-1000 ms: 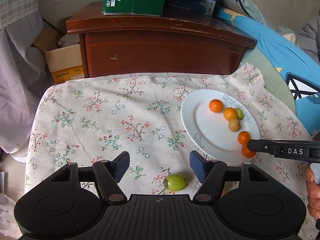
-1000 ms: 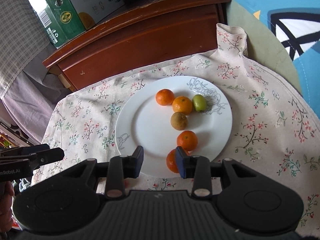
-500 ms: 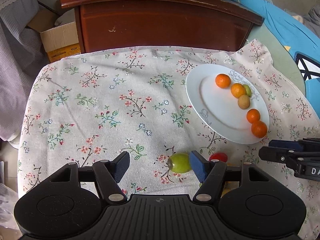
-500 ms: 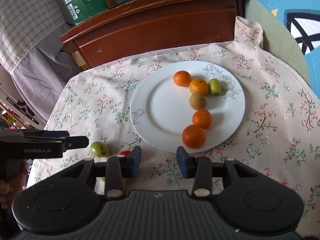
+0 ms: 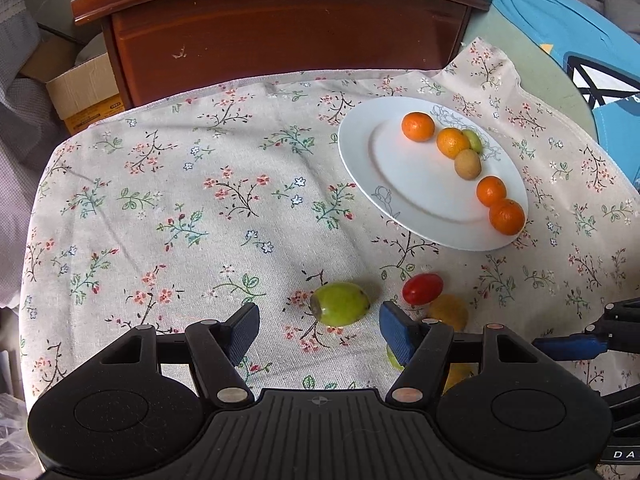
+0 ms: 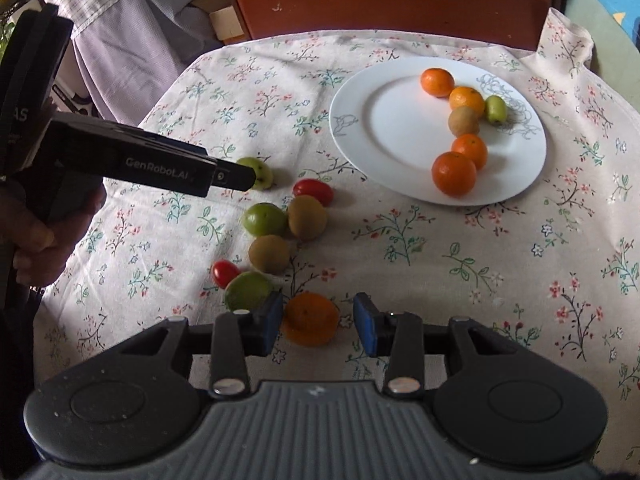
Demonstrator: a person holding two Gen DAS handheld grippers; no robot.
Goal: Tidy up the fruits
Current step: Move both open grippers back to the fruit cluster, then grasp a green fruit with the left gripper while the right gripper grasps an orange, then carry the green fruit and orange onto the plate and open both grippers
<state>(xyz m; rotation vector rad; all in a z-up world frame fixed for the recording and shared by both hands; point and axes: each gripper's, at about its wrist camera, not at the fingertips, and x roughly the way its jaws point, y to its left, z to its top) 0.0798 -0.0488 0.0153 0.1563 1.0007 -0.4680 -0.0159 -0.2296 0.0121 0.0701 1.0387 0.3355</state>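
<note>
Two fruits sit framed between my grippers: a green jujube (image 5: 340,304) on the floral cloth (image 5: 200,208) inside my left gripper (image 5: 318,326), spread and touching nothing, and a mandarin (image 6: 310,318) inside my right gripper (image 6: 318,322), also apart. Both look light, smooth and round, likely to roll, and the mandarin soft; I'd pinch each gently across its widest middle. Six fruits already rest on the white plate (image 5: 360,160), well apart.

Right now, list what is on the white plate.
On the white plate: four oranges, one brown fruit and one green fruit. Nothing covers them in the right wrist view; their undersides stay hidden.
</note>
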